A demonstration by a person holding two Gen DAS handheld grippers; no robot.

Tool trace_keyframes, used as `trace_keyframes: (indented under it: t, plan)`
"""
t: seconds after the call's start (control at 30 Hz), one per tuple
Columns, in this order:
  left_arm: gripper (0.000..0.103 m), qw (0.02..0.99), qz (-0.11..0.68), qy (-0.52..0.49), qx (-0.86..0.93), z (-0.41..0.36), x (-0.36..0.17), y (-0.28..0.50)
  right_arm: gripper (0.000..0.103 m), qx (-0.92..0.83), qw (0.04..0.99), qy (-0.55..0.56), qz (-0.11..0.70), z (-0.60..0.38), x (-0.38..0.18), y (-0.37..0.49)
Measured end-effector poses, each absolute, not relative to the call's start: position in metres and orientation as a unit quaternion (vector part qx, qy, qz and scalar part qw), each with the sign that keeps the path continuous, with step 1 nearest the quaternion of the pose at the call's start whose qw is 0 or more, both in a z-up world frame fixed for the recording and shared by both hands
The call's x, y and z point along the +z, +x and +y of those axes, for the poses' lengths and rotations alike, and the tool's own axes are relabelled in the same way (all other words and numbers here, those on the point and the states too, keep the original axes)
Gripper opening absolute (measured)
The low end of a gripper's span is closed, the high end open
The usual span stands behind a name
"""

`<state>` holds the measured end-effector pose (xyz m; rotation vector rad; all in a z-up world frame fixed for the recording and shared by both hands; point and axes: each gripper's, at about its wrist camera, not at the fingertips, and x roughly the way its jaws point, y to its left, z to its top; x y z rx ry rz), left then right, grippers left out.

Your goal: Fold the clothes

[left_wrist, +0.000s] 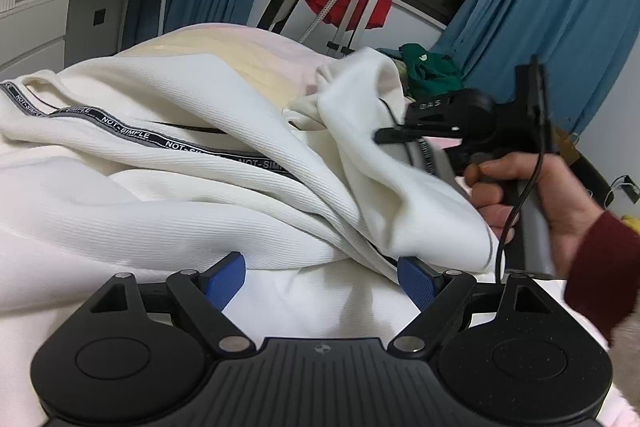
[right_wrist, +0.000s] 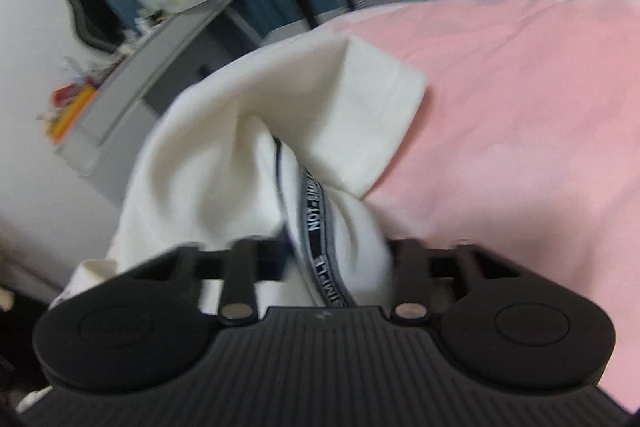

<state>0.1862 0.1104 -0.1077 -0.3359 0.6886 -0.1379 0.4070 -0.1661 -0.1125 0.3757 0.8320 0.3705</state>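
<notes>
Heaped white garment straight ahead of the left gripper, on the pink bed; lettered tape running from far left toward near right, giving the long axis of that part. Blue pads spread wide, just over the cloth, pinching nothing.

Right gripper pressed together on a bunched fold of the same garment, tape passing straight between the jaws and away from the tool. Seen from the left wrist, up and to the right of the left tool, gripped by a hand in a dark red sleeve, cloth draped down from it toward the left pads. Loose flap lying beyond the pinch, over the bed.

Left gripper nearer the bulk of the garment; right gripper at its lifted end. Next fold likely across the tape line, left pads needing an edge first.

No containers in view; green clothes piled far beyond the right gripper, apart from the white piece.
</notes>
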Motion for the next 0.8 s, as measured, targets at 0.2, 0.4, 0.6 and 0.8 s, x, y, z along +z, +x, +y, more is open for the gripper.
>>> trace_keyframes:
  t: [0.2, 0.4, 0.6, 0.8]
  plan:
    - [0.084, 0.935, 0.321, -0.139, -0.066, 0.103, -0.102, 0.186, 0.021, 0.092, 0.932, 0.192, 0.293, -0.216, -0.048, 0.35]
    - [0.084, 0.945, 0.298, -0.122, -0.065, 0.096, -0.093, 0.181, 0.02, -0.065, 0.971, 0.182, 0.139, -0.282, 0.012, 0.252]
    - [0.084, 0.945, 0.298, -0.115, -0.066, 0.091, -0.093, 0.173, 0.021, -0.179, 0.972, 0.145, 0.049, -0.3, 0.012, 0.169]
    - [0.084, 0.947, 0.299, -0.095, -0.06, 0.084, -0.093, 0.165, 0.02, -0.238, 0.944, 0.183, 0.135, -0.331, -0.048, 0.186]
